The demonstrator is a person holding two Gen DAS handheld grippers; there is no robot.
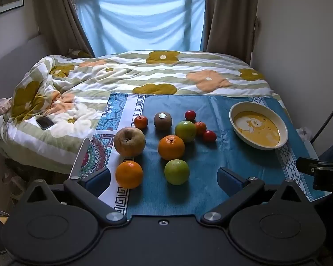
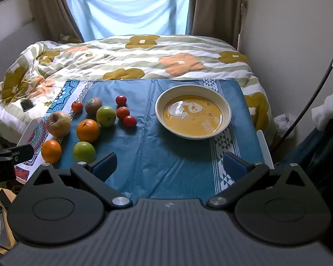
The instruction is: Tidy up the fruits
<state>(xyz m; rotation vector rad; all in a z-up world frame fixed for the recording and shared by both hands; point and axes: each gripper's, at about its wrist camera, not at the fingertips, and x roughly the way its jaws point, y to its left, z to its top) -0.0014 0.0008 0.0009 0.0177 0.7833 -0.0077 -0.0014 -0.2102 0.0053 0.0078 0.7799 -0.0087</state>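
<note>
Nearest the left gripper (image 1: 164, 177), just ahead of its widely parted, empty blue pads, lay an orange (image 1: 129, 174) and a green apple (image 1: 176, 172) side by side on the blue cloth (image 1: 222, 155). Beyond them sat a second, larger orange (image 1: 171, 147) and, to its left on the cloth's patterned border, a brownish, bruised apple (image 1: 129, 141). Further back another green apple (image 1: 185, 131) touched a small orange-red fruit (image 1: 200, 128), with a small red fruit (image 1: 209, 136) just beside that one and another small red fruit (image 1: 190, 115) behind. A kiwi (image 1: 163, 121) bearing a sticker stood at the back of the cluster, and a small tangerine (image 1: 141, 122) lay to its left. Well apart from the fruit, toward the right side of the cloth, was a cream bowl (image 2: 227, 113) with a yellow cartoon bottom, holding nothing. The right gripper (image 2: 169, 166) hovered in front of that bowl, its jaws likewise spread wide and gripping nothing. The cloth covered a small table pushed against a bed with a flowered duvet (image 1: 144, 75), on which a dark phone (image 1: 44, 122) lay at the left. Behind the bed a pale blue sheet (image 1: 142, 20) hung over the window between brown curtains (image 1: 228, 15).
</note>
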